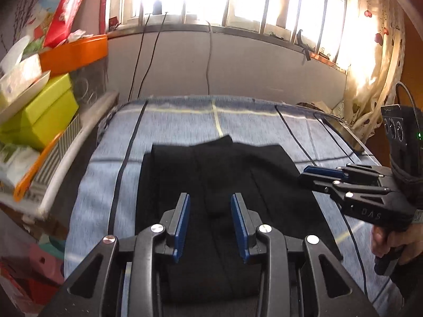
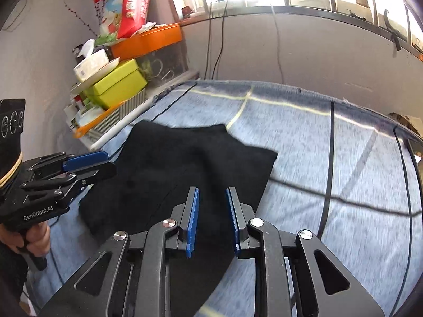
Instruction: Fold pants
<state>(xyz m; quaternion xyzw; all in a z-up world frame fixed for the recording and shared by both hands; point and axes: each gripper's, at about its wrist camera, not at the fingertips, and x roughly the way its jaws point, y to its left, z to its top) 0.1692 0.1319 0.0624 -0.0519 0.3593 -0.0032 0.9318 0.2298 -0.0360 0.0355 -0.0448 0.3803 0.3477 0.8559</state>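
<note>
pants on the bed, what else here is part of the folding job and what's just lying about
Part of the job:
- black pants, lying on the blue bedspread
- left tool, jaws apart, nothing between them
- right tool, jaws apart, nothing between them

Just lying about:
- green box
- orange tray
- red carton
- tissue pack
- heart-print curtain

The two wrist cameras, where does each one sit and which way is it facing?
Left wrist: rides on the left hand-held gripper, looking down along its open fingers over the black pants toward the window; the right hand-held gripper and the hand holding it show at right.
Right wrist: rides on the right hand-held gripper, facing the pants' right edge and the blue bedcover; the left hand-held gripper and its hand show at left.
Shared: pants, bedcover, lime-green box, window wall.
</note>
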